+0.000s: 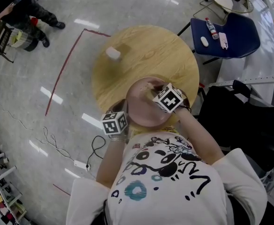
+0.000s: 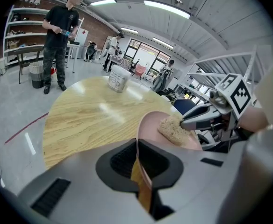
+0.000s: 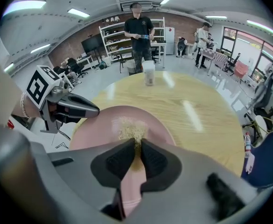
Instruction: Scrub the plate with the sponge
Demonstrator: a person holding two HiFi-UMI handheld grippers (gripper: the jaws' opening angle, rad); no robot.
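Observation:
A pink plate (image 1: pixel 144 111) is held tilted over the near edge of the round wooden table (image 1: pixel 146 55). My left gripper (image 2: pixel 137 146) is shut on the plate's near rim, and the thin pink edge (image 2: pixel 141 125) runs up between its jaws. My right gripper (image 3: pixel 135 146) is shut on a tan, coarse sponge (image 3: pixel 131 129), which lies against the plate's inner face (image 3: pixel 94 129). In the left gripper view the sponge (image 2: pixel 173 129) sits on the plate under the right gripper's fingers (image 2: pixel 199 119). In the head view the left gripper (image 1: pixel 125 112) is at the plate's left rim and the right gripper (image 1: pixel 156 93) is over its far right part.
A white cup (image 1: pixel 113 53) stands on the far side of the table. A blue chair (image 1: pixel 231 34) with a bottle on it is at the upper right. A person (image 3: pixel 139 31) stands beyond the table. A cable and power strip (image 1: pixel 80 164) lie on the floor at the left.

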